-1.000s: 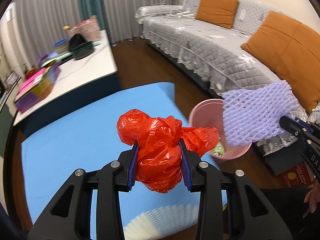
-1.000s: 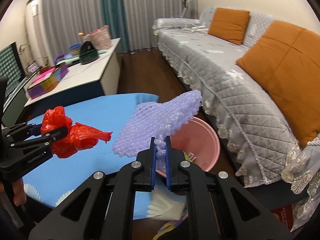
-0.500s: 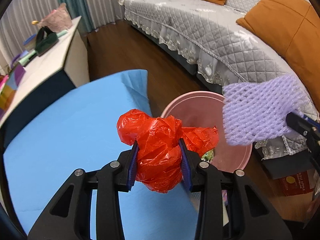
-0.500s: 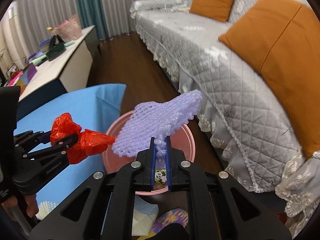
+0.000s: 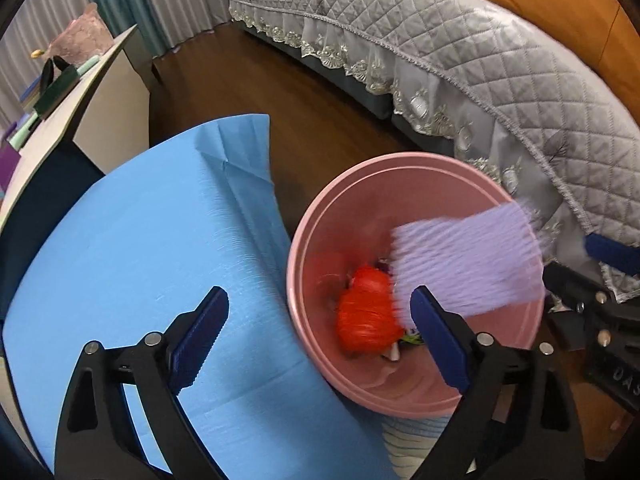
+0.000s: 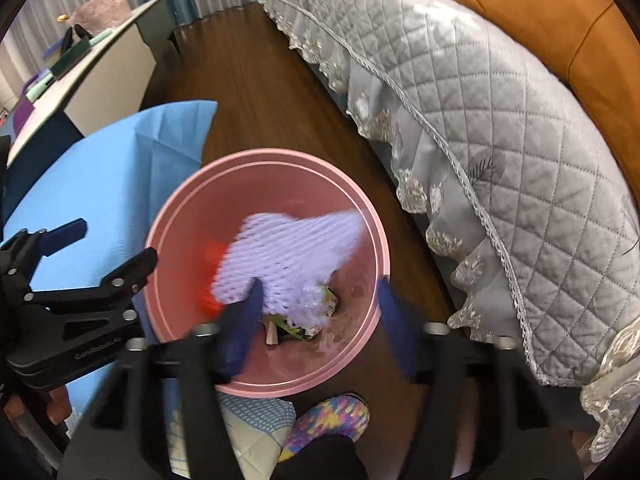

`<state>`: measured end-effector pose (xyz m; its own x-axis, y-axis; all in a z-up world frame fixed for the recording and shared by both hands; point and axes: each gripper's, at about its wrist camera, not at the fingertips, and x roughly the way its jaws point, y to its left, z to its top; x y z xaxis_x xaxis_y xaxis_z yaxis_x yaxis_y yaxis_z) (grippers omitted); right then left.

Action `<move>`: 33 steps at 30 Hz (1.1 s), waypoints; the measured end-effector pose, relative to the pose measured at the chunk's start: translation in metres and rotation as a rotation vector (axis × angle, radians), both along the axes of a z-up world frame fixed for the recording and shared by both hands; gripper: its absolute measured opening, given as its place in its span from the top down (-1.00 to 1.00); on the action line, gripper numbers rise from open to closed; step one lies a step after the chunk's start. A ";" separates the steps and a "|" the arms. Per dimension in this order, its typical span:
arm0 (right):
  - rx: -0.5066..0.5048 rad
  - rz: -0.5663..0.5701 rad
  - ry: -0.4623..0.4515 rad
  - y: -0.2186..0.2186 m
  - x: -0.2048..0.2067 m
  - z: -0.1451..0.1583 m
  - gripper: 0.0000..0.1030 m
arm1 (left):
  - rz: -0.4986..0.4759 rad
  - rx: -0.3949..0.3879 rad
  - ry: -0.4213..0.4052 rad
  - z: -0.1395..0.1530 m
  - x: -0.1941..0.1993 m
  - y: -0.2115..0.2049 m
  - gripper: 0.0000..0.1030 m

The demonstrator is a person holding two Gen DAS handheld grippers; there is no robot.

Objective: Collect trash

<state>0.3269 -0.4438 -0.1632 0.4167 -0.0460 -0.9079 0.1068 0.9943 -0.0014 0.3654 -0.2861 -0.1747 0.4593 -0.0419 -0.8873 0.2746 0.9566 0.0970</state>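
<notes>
**Drop step: both pieces falling into the bin**

Left wrist view: your left gripper (image 5: 320,336) has its jaws spread wide, holding nothing. The red bag (image 5: 366,312), blurred, is inside the pink bin (image 5: 320,216), which stands beside the blue table (image 5: 140,240). The purple net (image 5: 468,264) is over the bin mouth.

Right wrist view: your right gripper (image 6: 320,324) is also wide apart, the net (image 6: 288,256) loose above the bin (image 6: 180,208) near other rubbish. Judged from this, the release is done; next, turn both grippers toward the table for remaining trash.
</notes>
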 end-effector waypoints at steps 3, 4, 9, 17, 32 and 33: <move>-0.028 0.006 0.000 0.003 0.001 -0.002 -0.49 | -0.009 0.047 0.015 -0.006 0.003 0.000 -0.73; -0.029 0.007 -0.005 0.003 0.001 0.001 -0.53 | -0.012 0.052 0.013 -0.005 0.002 0.002 -0.73; -0.042 -0.020 -0.091 0.008 -0.009 0.033 -0.74 | 0.007 0.011 -0.021 0.023 -0.012 0.020 -0.73; -0.021 0.064 -0.288 0.079 -0.089 0.125 -0.90 | 0.048 -0.011 -0.198 0.109 -0.099 0.096 -0.85; -0.043 0.150 -0.485 0.211 -0.276 0.172 -0.90 | 0.260 -0.007 -0.309 0.173 -0.296 0.254 -0.85; -0.033 0.147 -0.481 0.215 -0.283 0.173 -0.90 | 0.270 -0.015 -0.313 0.174 -0.302 0.258 -0.85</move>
<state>0.0444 -0.2285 0.0093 0.7920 0.0192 -0.6103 -0.0385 0.9991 -0.0185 0.0638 -0.0282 -0.0006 0.7035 0.1052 -0.7029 -0.0268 0.9922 0.1216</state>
